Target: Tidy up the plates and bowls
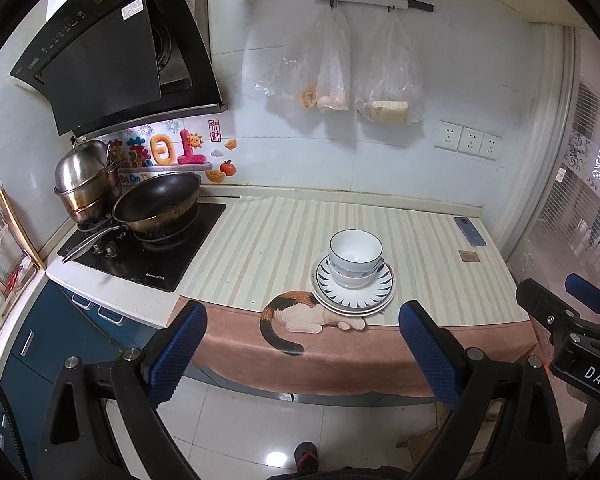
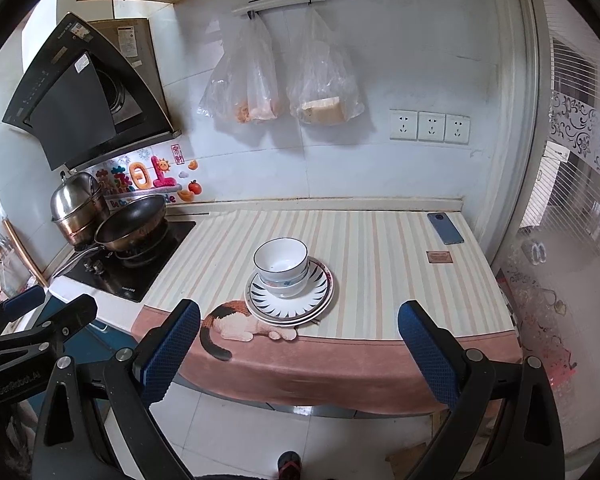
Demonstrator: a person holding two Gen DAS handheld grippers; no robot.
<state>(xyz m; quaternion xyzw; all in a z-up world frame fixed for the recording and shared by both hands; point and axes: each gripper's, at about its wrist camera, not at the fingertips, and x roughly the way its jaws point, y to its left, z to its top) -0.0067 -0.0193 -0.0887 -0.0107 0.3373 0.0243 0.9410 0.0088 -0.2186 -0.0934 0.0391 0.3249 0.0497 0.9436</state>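
Two nested white bowls (image 1: 355, 258) (image 2: 282, 266) stand on a stack of plates (image 1: 374, 292) (image 2: 316, 292) with a black ray pattern, near the front edge of the striped counter cloth (image 1: 268, 240) (image 2: 380, 272). My left gripper (image 1: 302, 346) is open and empty, held in front of the counter, below and left of the stack. My right gripper (image 2: 300, 346) is open and empty, also in front of the counter edge, just below the stack. Each gripper shows at the edge of the other's view.
A stove (image 1: 152, 248) with a black wok (image 1: 158, 202) and a steel pot (image 1: 86, 184) is at the left. A phone (image 2: 445, 228) and a small brown card (image 2: 439, 257) lie at the back right. Plastic bags (image 2: 284, 80) hang on the wall.
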